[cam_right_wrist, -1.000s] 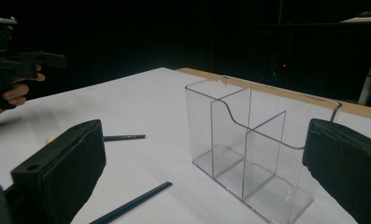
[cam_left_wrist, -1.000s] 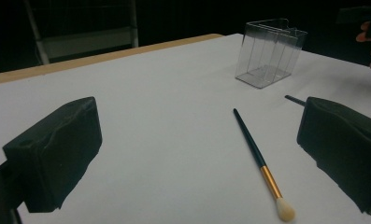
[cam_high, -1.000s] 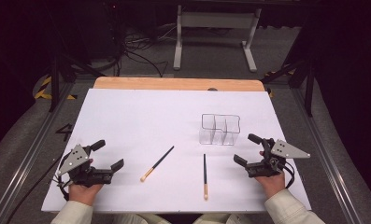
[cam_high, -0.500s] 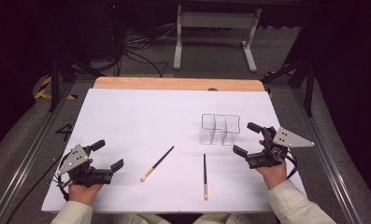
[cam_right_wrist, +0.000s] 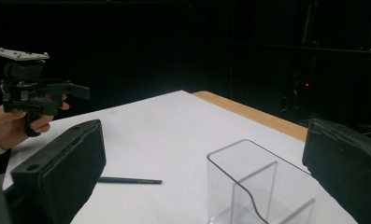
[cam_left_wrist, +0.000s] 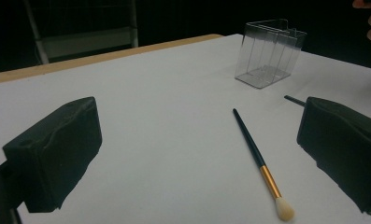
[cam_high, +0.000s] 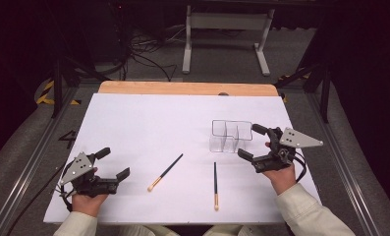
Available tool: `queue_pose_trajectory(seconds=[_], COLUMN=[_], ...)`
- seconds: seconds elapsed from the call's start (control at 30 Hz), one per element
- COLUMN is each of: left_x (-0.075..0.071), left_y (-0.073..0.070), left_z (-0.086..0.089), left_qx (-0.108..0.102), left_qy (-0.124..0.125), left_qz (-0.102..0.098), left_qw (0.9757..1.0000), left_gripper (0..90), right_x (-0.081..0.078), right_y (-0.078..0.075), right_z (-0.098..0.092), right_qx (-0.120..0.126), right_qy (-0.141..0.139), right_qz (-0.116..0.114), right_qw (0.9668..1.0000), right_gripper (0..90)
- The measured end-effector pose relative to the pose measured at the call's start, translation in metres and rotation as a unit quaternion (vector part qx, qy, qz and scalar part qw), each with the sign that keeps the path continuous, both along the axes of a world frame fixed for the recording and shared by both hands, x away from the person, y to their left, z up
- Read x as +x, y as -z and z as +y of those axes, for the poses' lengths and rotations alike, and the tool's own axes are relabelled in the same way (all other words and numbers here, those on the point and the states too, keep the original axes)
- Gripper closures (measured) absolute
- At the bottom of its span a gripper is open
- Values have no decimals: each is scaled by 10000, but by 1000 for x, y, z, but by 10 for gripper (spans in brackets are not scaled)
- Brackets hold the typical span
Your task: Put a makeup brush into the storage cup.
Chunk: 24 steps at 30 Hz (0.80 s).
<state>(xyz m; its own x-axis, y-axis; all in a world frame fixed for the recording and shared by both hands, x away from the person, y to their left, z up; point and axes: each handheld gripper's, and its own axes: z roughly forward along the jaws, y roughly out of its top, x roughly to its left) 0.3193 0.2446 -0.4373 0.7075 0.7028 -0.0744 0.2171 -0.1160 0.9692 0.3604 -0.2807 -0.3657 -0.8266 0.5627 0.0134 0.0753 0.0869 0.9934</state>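
— Where is the right gripper (cam_high: 254,143)?
— Right of centre, jaws spread wide, holding nothing, just beside the clear box (cam_high: 230,136).
— And the left gripper (cam_high: 113,163)?
— Lower left, jaws released; two brushes (cam_high: 165,172) lie mid-table (cam_high: 148,123).

Bright, evenly lit white table (cam_high: 148,128) against dark surroundings; pictures slightly soft.

No readable text, no labels, no brands, no numbers, no signs
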Motion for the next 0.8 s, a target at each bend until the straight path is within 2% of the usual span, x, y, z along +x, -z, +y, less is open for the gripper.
queue_pose_trajectory(seconds=[0.27, 0.5, 0.6, 0.8], left_x=[0, 0, 0, -1], left_y=[0, 0, 1, 0], left_z=[1, 1, 1, 4], left_qx=[5, -32, -32, -63], left_qy=[14, -6, -7, -51], left_qz=[-2, -6, -6, -37], left_qw=[10000, 10000, 10000, 10000], left_gripper=[8, 5, 5, 3], right_x=[10, 19, 23, 28], right_y=[-3, -3, -6, -13], right_z=[34, 59, 71, 84], right_qx=[-73, -130, -204, -216], right_qy=[-361, -703, -844, -978], right_qz=[16, 179, 154, 157], right_qw=[9993, 9973, 9961, 9949], right_gripper=[0, 0, 0, 0])
